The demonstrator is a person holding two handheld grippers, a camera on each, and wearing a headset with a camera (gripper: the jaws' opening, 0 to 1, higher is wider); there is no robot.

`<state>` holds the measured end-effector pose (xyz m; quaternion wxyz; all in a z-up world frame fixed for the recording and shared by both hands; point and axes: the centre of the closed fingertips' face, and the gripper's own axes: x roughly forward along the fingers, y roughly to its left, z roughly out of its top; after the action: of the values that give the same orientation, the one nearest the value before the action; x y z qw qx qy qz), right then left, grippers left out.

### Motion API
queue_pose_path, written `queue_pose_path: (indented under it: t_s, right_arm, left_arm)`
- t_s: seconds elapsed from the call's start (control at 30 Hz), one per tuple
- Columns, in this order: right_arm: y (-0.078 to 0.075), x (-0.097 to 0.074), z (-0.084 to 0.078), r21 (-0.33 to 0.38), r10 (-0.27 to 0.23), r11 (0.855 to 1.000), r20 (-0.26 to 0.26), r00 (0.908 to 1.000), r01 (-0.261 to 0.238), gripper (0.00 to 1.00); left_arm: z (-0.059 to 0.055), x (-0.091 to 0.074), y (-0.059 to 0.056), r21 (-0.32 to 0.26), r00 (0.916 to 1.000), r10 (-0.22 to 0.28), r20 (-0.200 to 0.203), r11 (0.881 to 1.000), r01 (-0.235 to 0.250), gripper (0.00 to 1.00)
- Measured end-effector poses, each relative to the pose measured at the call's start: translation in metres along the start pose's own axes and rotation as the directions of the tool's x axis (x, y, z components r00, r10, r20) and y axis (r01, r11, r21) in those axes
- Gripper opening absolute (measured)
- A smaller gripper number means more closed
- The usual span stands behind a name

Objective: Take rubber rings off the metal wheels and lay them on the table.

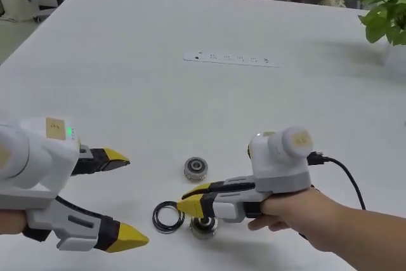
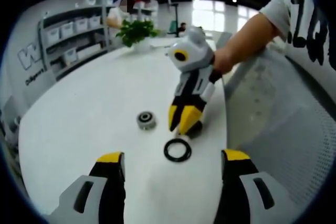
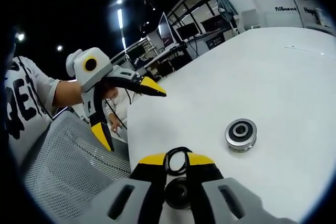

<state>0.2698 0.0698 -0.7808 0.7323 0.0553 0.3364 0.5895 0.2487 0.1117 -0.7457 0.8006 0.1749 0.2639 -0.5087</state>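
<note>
One black rubber ring [image 1: 168, 216] lies on the white desk [image 1: 127, 80], just beside the small metal wheel [image 1: 203, 225] under the right tool [image 1: 190, 198], whose jaws stand narrow; pinching or not, I cannot tell. The left tool [image 1: 125, 197] is spread, empty. Next, probably, the second silver wheel [image 1: 196, 167], unobstructed; a white power strip [image 1: 231, 59] lies well apart.

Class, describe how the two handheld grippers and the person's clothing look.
Both the left gripper and right gripper have white-and-grey bodies and black jaws with yellow tips. The left one carries a green light; a black cable trails from the right one. The person wears a white T-shirt with black lettering.
</note>
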Motion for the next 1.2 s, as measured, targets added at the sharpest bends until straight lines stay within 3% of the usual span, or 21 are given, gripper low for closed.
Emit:
queue_pose_path:
  t_s: [1.2]
  right_arm:
    - [0.011, -0.015, 0.032, -0.100, -0.006, 0.995, 0.076, 0.9971, 0.014, 0.27]
  left_arm:
    - [0.014, -0.009, 0.010, -0.017, 0.9987, 0.038, 0.033, 0.999, -0.038, 0.76]
